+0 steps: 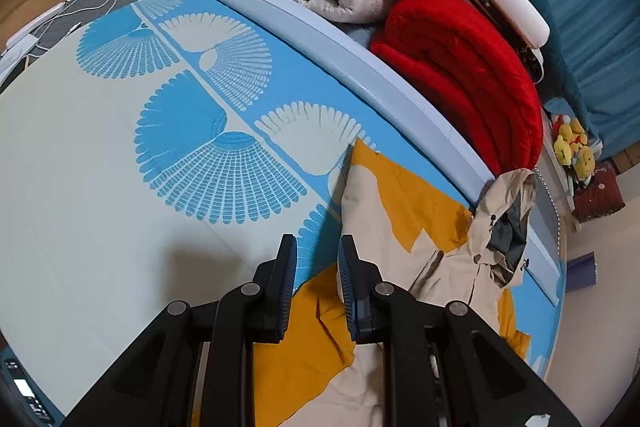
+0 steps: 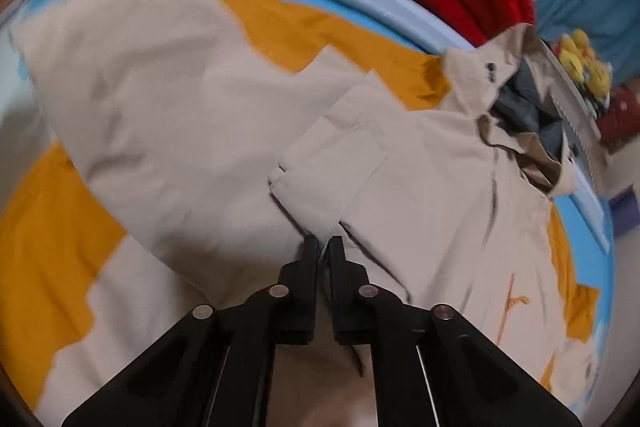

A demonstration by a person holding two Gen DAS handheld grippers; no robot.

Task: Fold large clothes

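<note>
Jacket spread flat on bed. Right tongs pinched on its beige flap; left tongs slightly parted, empty, over jacket's edge.

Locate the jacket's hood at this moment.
In both wrist views the hood lies at the right, at the jacket's far end, draped against the pale blue rail, just below the folded red blanket.

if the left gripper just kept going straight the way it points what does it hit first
Most likely the jacket: the left gripper hangs just above its orange and beige cloth where it meets the bed sheet. Depth is unclear, so it may land on the sheet.
</note>
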